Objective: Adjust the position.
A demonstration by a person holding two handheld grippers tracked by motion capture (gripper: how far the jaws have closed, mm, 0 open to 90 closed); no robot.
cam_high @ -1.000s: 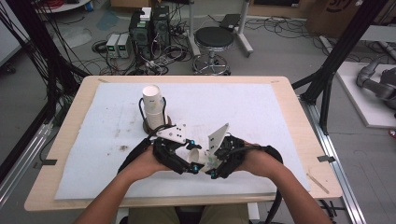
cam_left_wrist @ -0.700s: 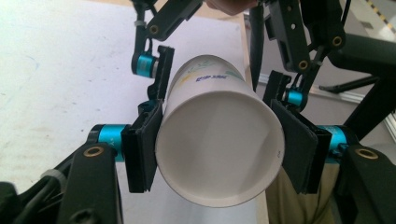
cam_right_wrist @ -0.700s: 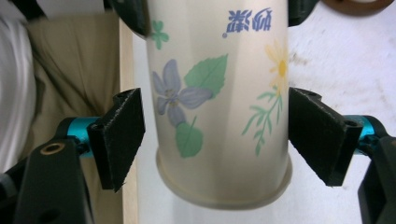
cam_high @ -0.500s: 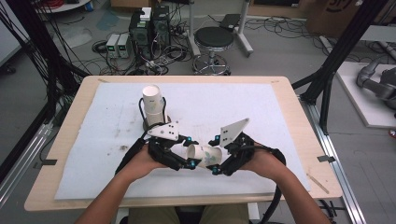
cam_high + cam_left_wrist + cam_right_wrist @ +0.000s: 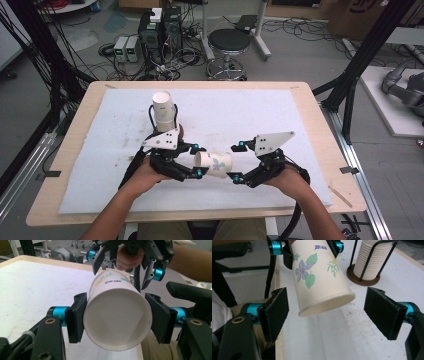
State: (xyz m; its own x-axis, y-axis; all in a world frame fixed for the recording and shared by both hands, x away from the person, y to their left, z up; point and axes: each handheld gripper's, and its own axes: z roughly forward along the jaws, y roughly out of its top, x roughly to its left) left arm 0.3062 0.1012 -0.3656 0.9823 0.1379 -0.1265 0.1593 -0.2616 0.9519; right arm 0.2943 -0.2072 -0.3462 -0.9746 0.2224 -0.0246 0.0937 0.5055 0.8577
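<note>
A: The left gripper (image 5: 196,161) grasps the cup (image 5: 214,164) near its base, one pad on each side, and holds it on its side above the mat (image 5: 240,115). The right gripper (image 5: 235,162) is released, its jaws spread wide to either side of the cup's rim end without touching it.

B: So it looks like a handover. How should it go?

A: I'd centre the right jaws on the cup first, since in the right gripper view it sits nearer one pad (image 5: 275,311) than the other. Then close gently and flat on the wall, a little back from the rim. The left should let go only once the right has a firm hold.

B: Why gently?

A: It's thin paper (white inside, printed with flowers and leaves outside), so it probably dents under a hard squeeze. It also tapers, so pads may slide toward the narrow end. The rolled rim is likely the stiffest part, and a grip just behind it should be less likely to slip.

B: And the pads?

A: Black, flat, slightly rough-looking, fair grip on smooth paper.

B: Anything else close by?

A: Beyond the left gripper, a stack of cups (image 5: 163,107) stands in a wire holder (image 5: 362,278) with a round brown base. The mat under both grippers is white, soft-looking and a bit smudged.
</note>
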